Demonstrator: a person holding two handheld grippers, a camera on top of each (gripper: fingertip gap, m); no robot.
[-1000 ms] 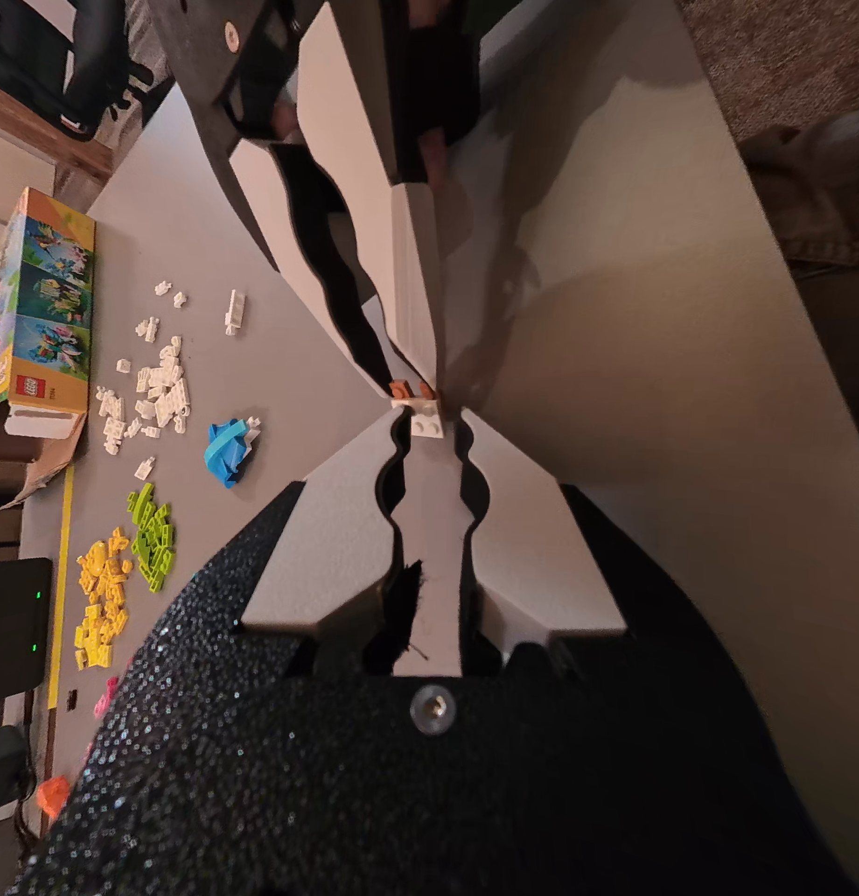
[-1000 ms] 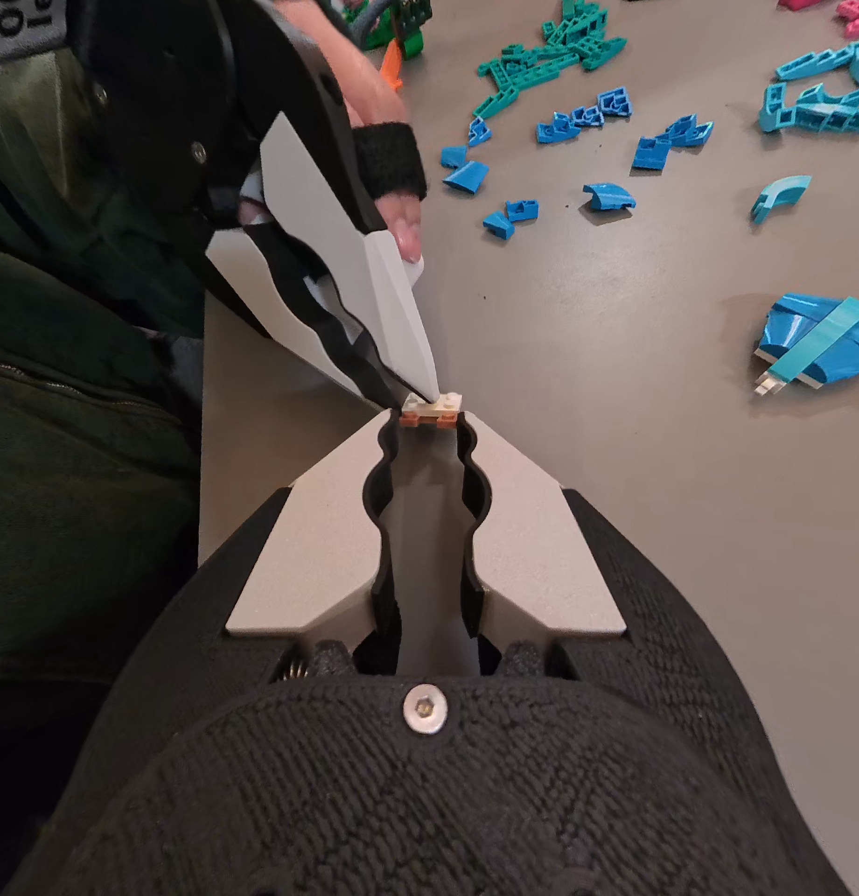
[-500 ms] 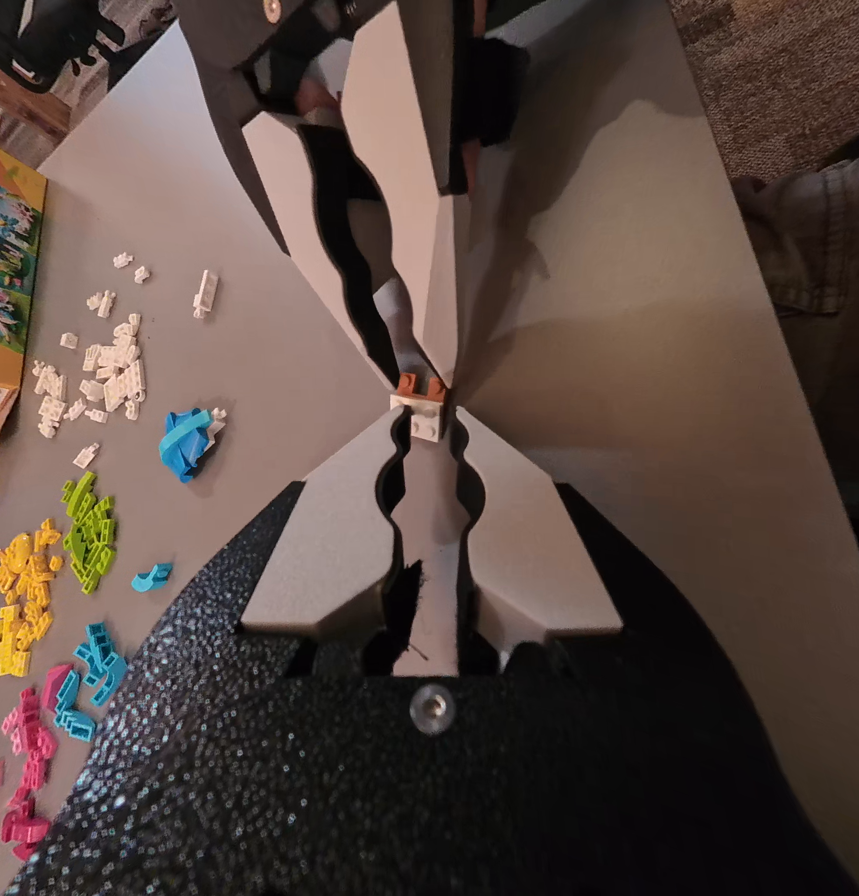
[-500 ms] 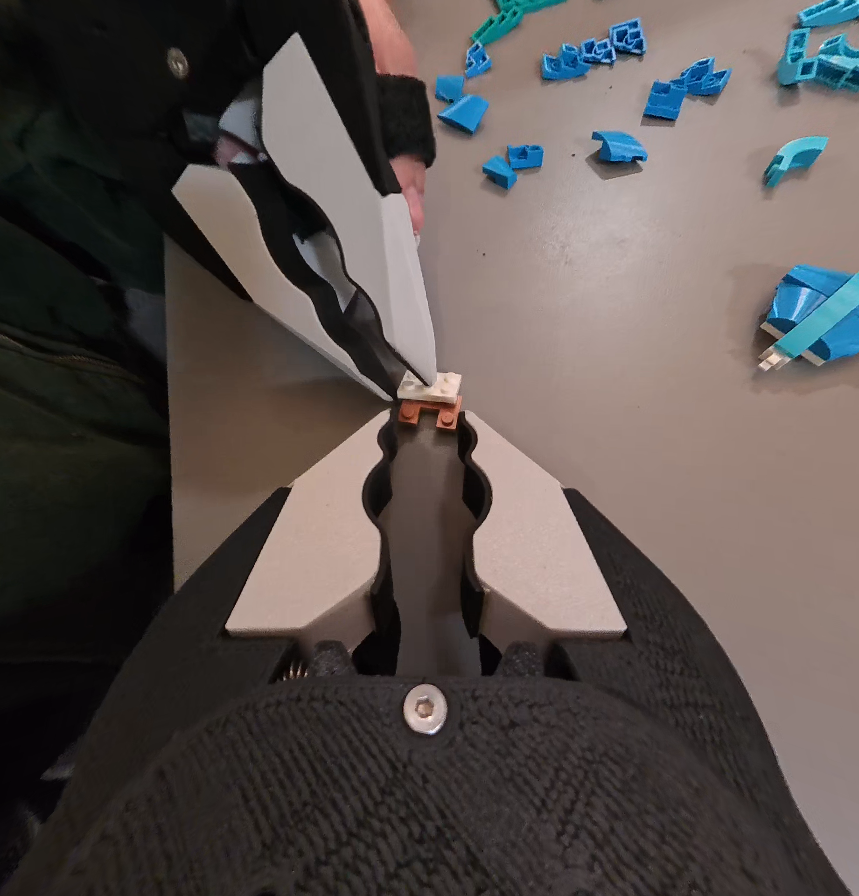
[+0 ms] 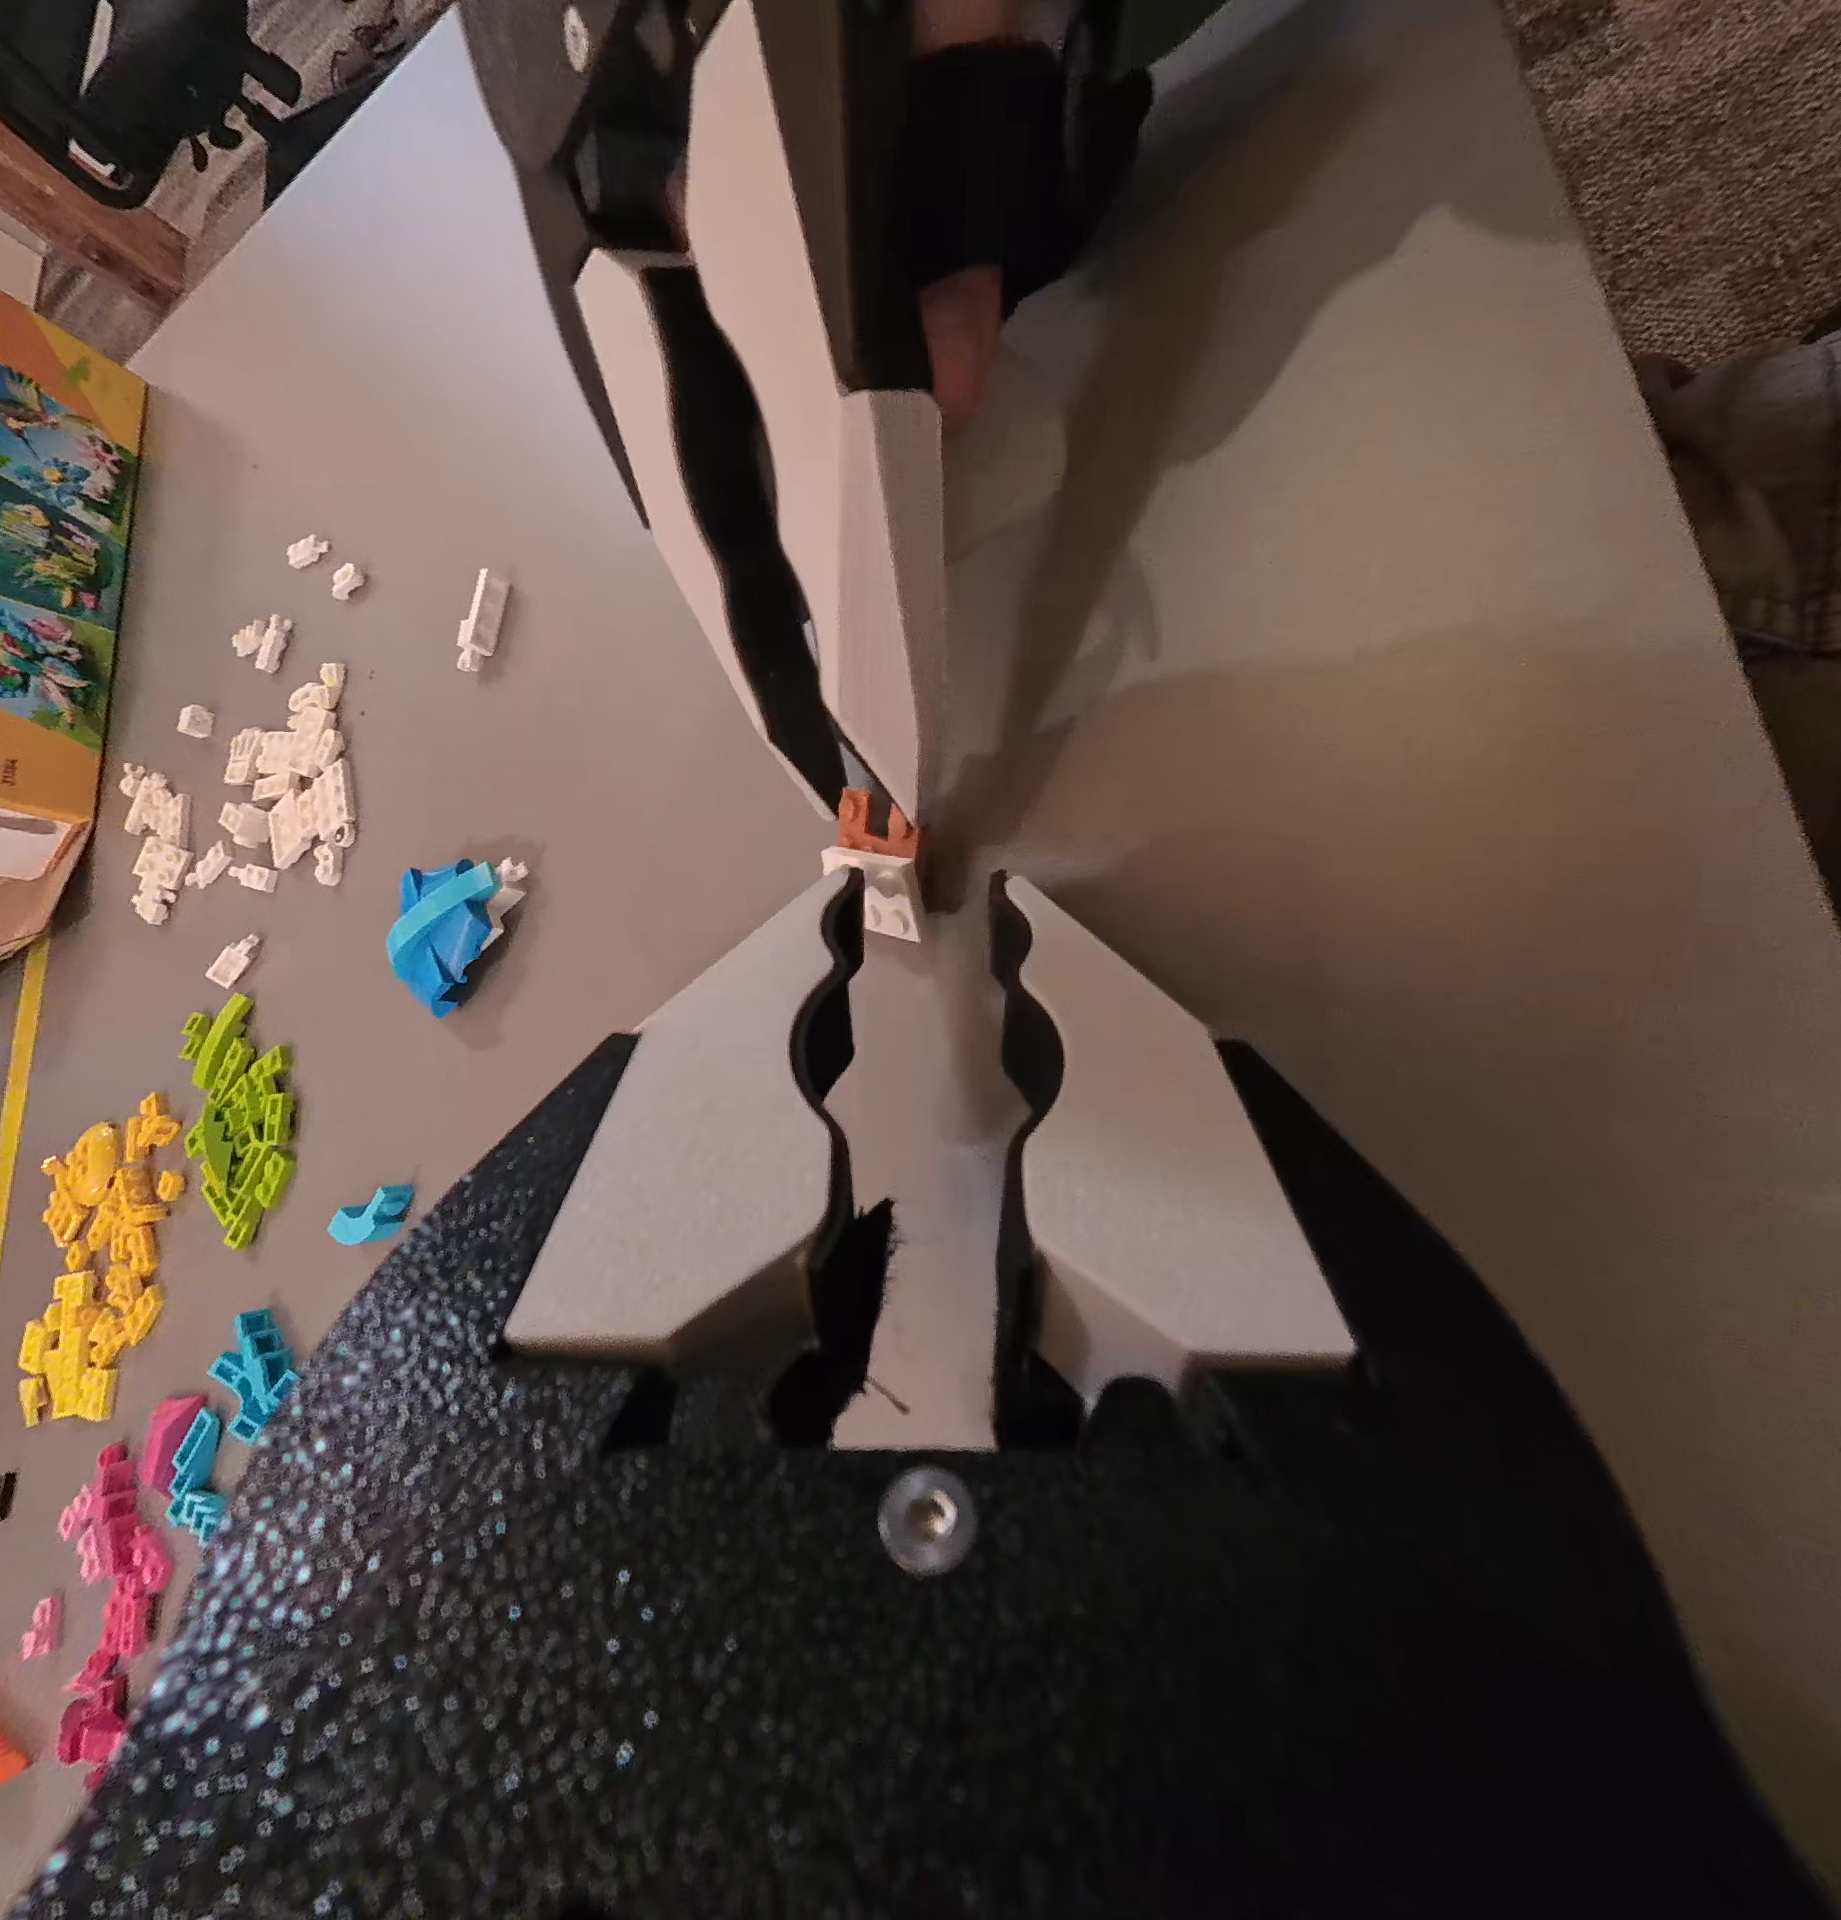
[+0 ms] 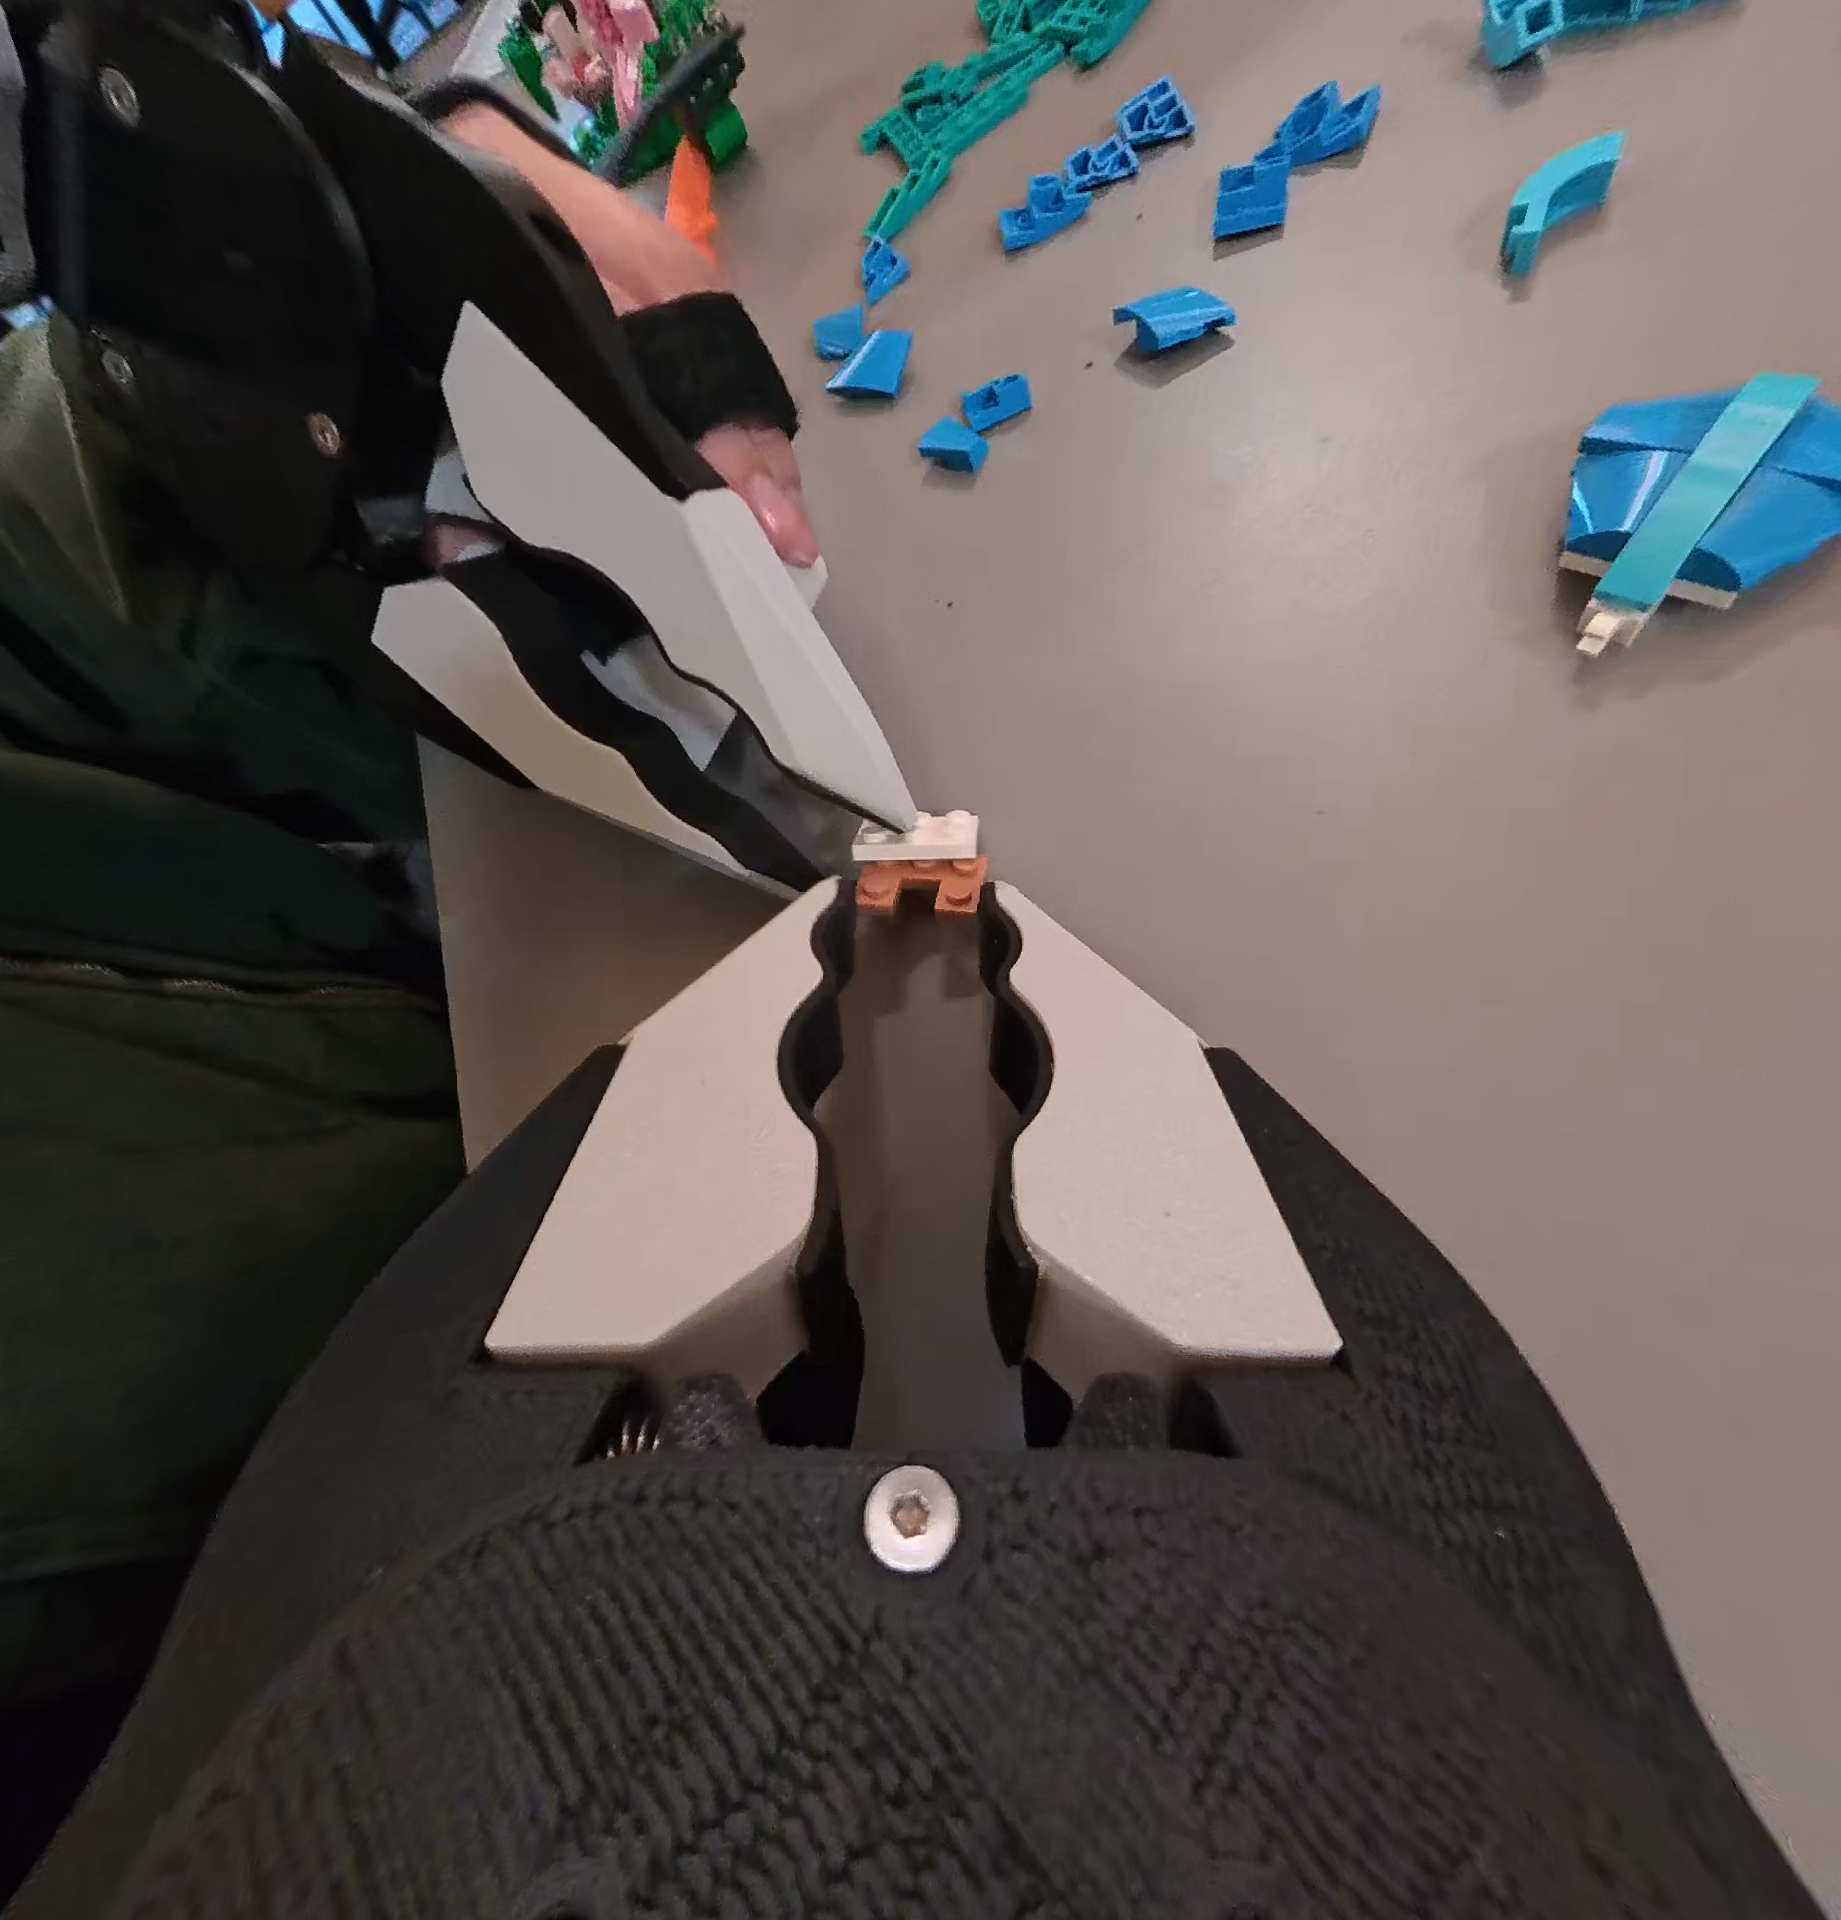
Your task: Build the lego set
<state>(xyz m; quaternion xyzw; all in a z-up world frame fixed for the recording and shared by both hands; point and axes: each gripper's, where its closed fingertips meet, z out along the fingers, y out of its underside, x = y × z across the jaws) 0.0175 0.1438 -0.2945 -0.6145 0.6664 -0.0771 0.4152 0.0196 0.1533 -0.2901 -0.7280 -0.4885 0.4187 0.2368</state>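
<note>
My right gripper [image 6: 918, 896] is shut on a small orange-brown brick [image 6: 921, 894] and holds it above the grey table [image 6: 1311, 831]. A white plate [image 6: 921, 836] sits on top of that brick. My left gripper [image 5: 921, 881] meets them tip to tip and is open. Its one fingertip [image 5: 843, 883] lies against the white plate [image 5: 890, 904], while a gap shows between the plate and the other fingertip [image 5: 1004, 883]. In the left wrist view the right gripper [image 5: 869, 805] grips the orange-brown brick [image 5: 874, 831]. The left gripper also shows in the right wrist view [image 6: 859, 852].
Loose brick piles lie on the table: white [image 5: 272, 790], lime [image 5: 241, 1122], yellow [image 5: 95, 1247], pink [image 5: 105, 1558], blue [image 6: 1092, 166], teal [image 6: 957, 94]. A blue built piece [image 6: 1726, 499] lies to the right. A set box [image 5: 33, 582] lies at the left. The table edge [image 6: 438, 935] and a person's dark clothing are close. The tips of both grippers are at nearly the same place.
My left gripper's jaws have spread, and a gap now shows beside the white plate they pinched before. The plate stays on the orange-brown brick, still gripped by my right gripper.
</note>
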